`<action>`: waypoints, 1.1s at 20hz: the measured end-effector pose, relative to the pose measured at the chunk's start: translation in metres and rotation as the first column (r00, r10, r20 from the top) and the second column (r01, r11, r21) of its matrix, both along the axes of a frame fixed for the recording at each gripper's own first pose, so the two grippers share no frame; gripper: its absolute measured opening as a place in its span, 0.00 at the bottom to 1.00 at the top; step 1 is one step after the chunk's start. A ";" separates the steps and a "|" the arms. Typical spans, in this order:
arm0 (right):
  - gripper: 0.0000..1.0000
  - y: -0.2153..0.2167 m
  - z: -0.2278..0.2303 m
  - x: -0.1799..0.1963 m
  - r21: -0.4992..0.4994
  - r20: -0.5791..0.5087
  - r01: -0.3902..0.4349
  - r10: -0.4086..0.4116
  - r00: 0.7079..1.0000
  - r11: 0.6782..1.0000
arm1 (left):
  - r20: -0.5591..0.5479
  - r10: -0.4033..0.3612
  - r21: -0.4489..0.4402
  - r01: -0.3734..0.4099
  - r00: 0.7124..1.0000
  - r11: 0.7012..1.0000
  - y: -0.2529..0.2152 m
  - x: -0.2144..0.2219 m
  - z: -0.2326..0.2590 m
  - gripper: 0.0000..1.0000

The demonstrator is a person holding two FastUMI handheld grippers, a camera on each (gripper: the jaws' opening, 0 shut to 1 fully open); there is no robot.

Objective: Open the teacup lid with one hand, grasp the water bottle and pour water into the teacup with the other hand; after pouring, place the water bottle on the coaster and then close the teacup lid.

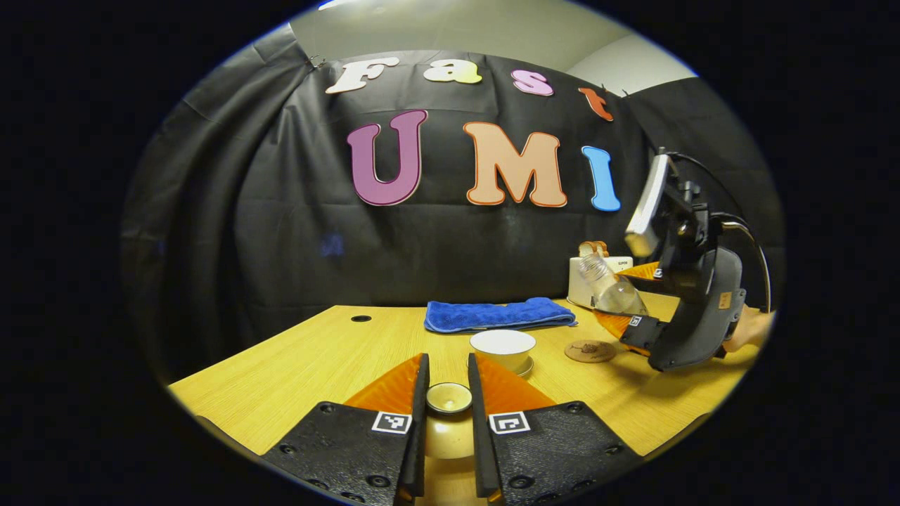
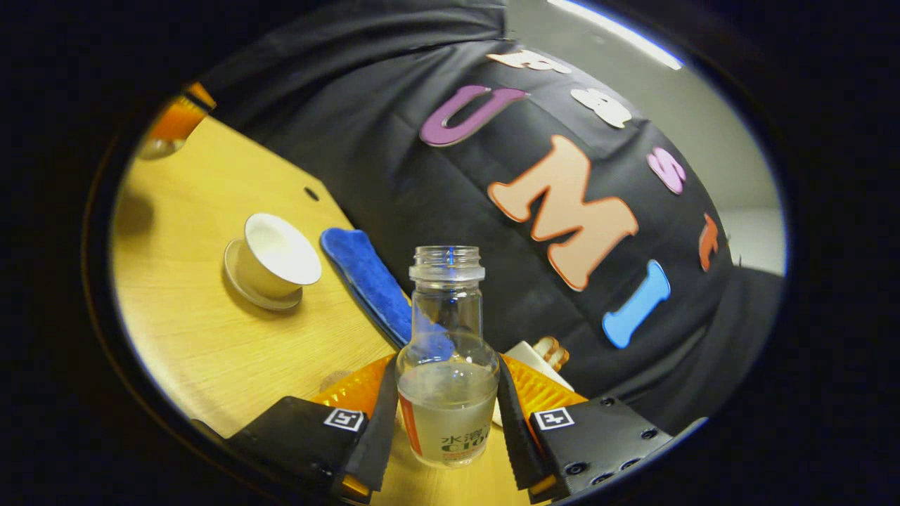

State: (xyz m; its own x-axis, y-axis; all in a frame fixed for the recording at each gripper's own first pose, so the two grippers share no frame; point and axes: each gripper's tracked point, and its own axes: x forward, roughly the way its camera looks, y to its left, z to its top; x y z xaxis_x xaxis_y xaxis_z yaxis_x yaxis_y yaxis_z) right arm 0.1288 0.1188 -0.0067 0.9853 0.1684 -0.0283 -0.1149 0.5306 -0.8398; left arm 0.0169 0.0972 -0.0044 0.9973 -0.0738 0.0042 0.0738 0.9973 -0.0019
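Ceramic lid (image 1: 449, 398) clamped in left gripper (image 1: 448, 400) jaws, held off teacup (image 1: 503, 348) | coaster (image 1: 590, 351) bare beside cup | water bottle (image 2: 447, 365) clamped in right gripper (image 2: 445, 407) jaws, tilted | advice: level bottle before seating it squarely on coaster.

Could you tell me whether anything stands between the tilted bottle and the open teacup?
Nothing visible does. The right gripper holds the bottle tilted above the table; the teacup stands uncovered, with bare table and air between. The left gripper holds the lid off, nearer the camera.
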 end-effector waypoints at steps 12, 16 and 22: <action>0.72 0.056 -0.027 0.023 -0.528 -0.004 -0.086 0.099 0.995 0.845 | -0.001 0.043 0.002 -0.043 0.999 0.999 0.030 0.002 -0.001 0.25; 0.72 0.060 -0.027 0.018 -0.630 0.008 -0.100 0.135 0.991 0.770 | 0.000 0.044 0.002 -0.044 0.999 0.999 0.031 0.003 -0.001 0.25; 0.72 0.063 -0.024 0.021 -0.728 0.017 -0.101 0.165 0.986 0.678 | -0.002 0.044 0.000 -0.044 0.999 0.999 0.030 0.003 -0.002 0.25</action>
